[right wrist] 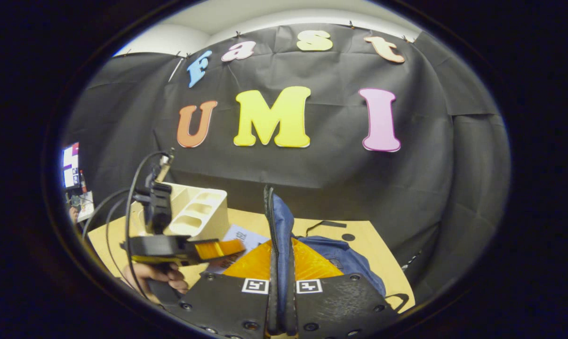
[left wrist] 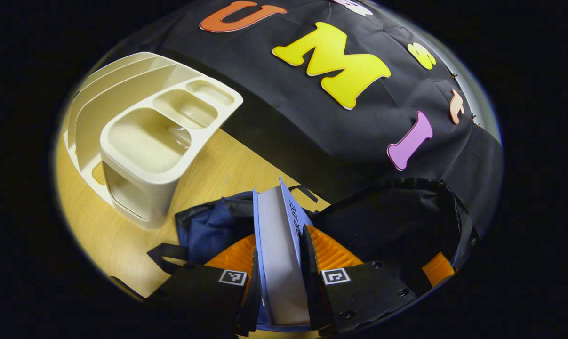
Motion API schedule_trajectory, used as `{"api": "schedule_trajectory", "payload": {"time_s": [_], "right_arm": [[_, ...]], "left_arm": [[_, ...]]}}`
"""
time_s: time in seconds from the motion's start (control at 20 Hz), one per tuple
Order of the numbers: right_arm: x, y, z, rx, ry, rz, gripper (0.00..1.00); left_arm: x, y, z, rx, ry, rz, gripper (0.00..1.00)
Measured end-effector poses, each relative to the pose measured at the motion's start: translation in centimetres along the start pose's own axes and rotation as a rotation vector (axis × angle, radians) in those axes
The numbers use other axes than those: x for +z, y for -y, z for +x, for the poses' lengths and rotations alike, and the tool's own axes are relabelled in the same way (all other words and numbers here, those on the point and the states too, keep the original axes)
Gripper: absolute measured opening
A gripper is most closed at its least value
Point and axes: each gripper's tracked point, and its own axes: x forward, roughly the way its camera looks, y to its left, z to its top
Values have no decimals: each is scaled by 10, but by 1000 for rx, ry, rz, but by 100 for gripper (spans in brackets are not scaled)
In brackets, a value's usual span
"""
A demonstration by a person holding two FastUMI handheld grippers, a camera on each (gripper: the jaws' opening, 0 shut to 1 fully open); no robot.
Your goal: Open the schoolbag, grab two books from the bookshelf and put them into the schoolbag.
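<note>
Over the open mouth of the navy fabric schoolbag (left wrist: 208, 230) on the wooden table (left wrist: 124, 235), left tongs (left wrist: 279, 273) pinch a blue-covered book (left wrist: 276, 245), right tongs (right wrist: 280, 287) pinch the bag's zippered edge (right wrist: 276, 226); if that edge slips, the mouth could close and block the book.

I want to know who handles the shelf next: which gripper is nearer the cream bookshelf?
Left. The left gripper, shut on a book, hangs just in front of the bookshelf. The right gripper sits farther off, pinching the schoolbag flap.
</note>
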Motion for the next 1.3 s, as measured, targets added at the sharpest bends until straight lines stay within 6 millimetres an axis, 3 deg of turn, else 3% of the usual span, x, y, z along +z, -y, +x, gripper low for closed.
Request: {"api": "schedule_trajectory", "payload": {"time_s": [0.35,0.55,0.75,0.9,1.0,1.1,1.3], "right_arm": [[-14,14,3,5,-18,20,7],[-24,27,4,0,-29,41,7],[-35,41,1,-22,-43,65,6],[-45,53,0,-49,-64,71,7],[-56,52,1,-42,-94,83,7],[-60,56,0,-62,-97,77,7],[-69,55,-4,-64,-113,90,7]], "left_arm": [[-46,11,34,-3,-44,-20,46],[-58,15,46,14,-41,-15,46],[-64,7,53,85,-25,0,48],[-63,5,52,98,-30,7,59],[-64,-9,50,182,-54,112,67],[-59,-9,50,194,-22,186,75],[-61,-11,47,169,-37,165,78]]}}
